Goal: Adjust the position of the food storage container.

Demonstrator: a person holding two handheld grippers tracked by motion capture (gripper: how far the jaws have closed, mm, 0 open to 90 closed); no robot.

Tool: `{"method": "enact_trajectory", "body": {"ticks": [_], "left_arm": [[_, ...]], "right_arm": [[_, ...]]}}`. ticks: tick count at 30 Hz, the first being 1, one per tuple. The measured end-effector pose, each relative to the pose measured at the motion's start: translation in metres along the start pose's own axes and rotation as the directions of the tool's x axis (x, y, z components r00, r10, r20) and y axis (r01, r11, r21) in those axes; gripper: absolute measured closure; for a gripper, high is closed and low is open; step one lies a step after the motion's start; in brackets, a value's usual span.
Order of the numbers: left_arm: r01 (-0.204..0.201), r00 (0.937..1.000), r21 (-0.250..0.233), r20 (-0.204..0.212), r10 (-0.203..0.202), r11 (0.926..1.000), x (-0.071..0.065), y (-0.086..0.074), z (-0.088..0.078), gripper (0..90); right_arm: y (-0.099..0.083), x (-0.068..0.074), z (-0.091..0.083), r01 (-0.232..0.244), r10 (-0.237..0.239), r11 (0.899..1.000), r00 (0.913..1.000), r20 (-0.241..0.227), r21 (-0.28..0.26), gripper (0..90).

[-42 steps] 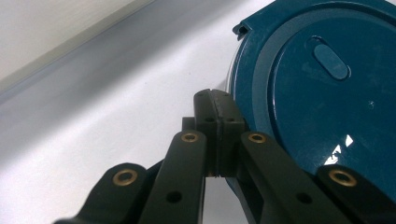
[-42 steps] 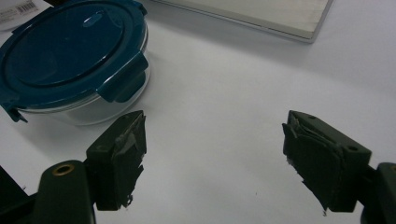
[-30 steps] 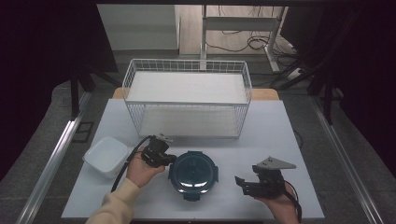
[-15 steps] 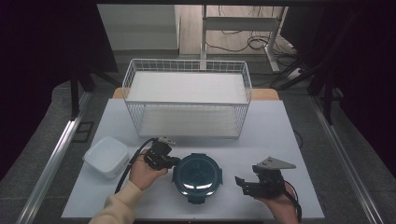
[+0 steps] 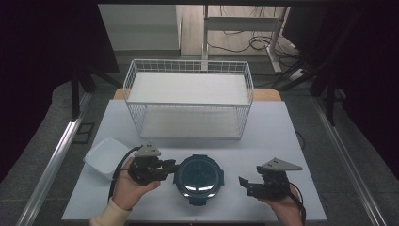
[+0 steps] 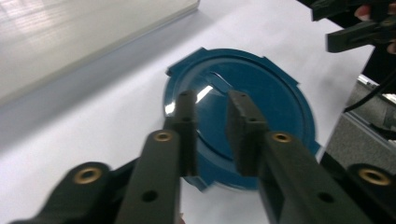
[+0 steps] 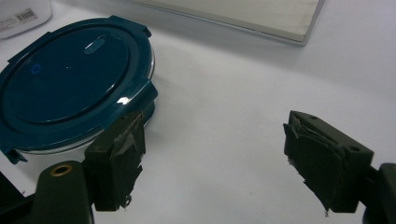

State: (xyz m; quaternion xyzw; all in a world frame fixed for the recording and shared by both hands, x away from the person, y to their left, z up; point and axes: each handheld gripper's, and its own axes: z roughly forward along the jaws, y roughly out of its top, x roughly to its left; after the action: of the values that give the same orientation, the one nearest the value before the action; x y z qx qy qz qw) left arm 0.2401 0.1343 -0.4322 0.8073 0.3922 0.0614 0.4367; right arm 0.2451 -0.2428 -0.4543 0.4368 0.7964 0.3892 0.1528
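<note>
White table (image 5: 277, 132); blue lid (image 5: 199, 175) between grippers.

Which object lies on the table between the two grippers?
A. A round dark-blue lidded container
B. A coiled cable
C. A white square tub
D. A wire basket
A: in the high view the round dark-blue lidded container sits between the left gripper and the right gripper, while the white tub lies off to the left and the wire basket stands farther back.
</note>
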Motion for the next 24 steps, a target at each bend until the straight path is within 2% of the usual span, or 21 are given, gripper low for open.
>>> {"method": "enact_trajectory", "body": {"ticks": [4, 8, 16, 24], "left_arm": [[0.071, 0.9973, -0.019, -0.016, -0.071, 0.9973, -0.001, -0.01, -0.007, 48.3], [0.089, 0.9953, -0.006, -0.038, -0.089, 0.996, 0.001, -0.02, -0.011, 34.1], [0.123, 0.9902, -0.006, -0.065, -0.123, 0.9924, 0.011, -0.028, -0.016, 27.1], [0.146, 0.988, -0.008, -0.049, -0.146, 0.9893, 0.017, -0.032, -0.015, 25.5]], "right_arm": [[0.001, 0.002, -0.001, 0.007, -0.007, 1.0, 0.9999, -0.007, -0.005, 20.5], [0.001, 0.001, -0.002, 0.006, -0.006, 1.0, 0.9998, -0.018, -0.01, 20.5], [0.002, 0.001, -0.005, 0.004, -0.004, 1.0, 0.9997, -0.025, -0.023, 20.1], [0.003, 0.0, -0.007, -0.001, 0.0, 1.0, 0.9993, -0.037, -0.029, 19.6]]}}
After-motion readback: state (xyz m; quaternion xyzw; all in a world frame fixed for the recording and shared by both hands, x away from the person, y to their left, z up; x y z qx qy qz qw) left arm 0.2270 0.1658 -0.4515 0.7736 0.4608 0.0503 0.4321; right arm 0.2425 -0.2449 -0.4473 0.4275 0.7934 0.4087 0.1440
